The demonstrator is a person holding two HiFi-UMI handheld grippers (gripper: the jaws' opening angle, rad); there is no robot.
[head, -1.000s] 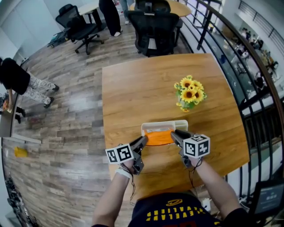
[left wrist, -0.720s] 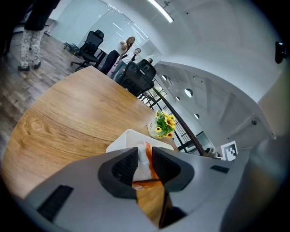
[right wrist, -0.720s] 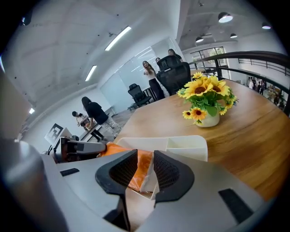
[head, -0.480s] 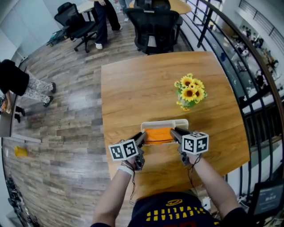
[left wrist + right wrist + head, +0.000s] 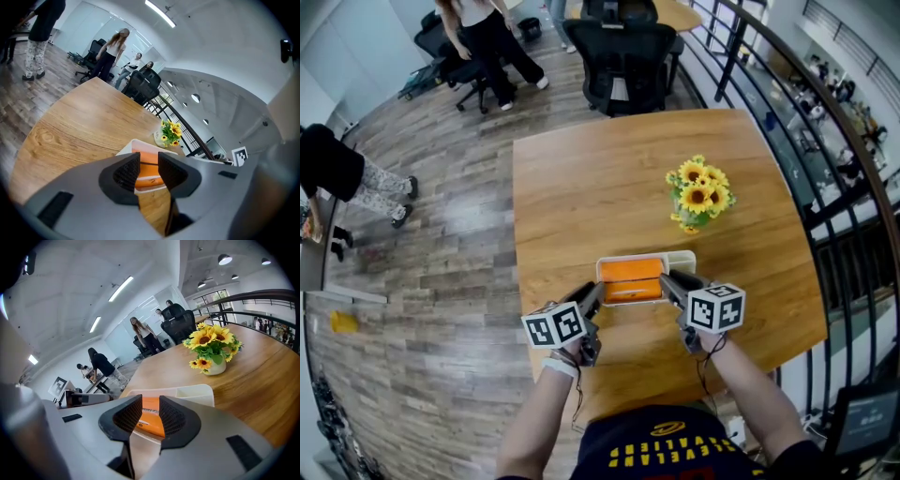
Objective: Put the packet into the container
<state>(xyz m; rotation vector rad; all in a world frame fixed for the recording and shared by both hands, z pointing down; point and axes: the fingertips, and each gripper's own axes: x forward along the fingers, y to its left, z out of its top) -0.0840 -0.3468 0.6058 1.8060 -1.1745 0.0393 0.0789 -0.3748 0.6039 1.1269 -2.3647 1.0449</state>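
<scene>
Packet (image 5: 633,279), orange, flat inside the white container (image 5: 680,259) on the near part of the wooden table (image 5: 581,178) in the head view. Left gripper (image 5: 592,296) at the container's near left corner, right gripper (image 5: 667,281) at its near right edge, pot of sunflowers (image 5: 698,197) farther off to the right. Left gripper view: jaws released with a narrow gap and nothing clamped between them, packet (image 5: 150,174) just beyond the tips in the container, sunflowers far behind. Right gripper view: jaws likewise parted with nothing gripped, packet (image 5: 151,417) past the tips in the container's wider left compartment, sunflowers beyond on the right.
</scene>
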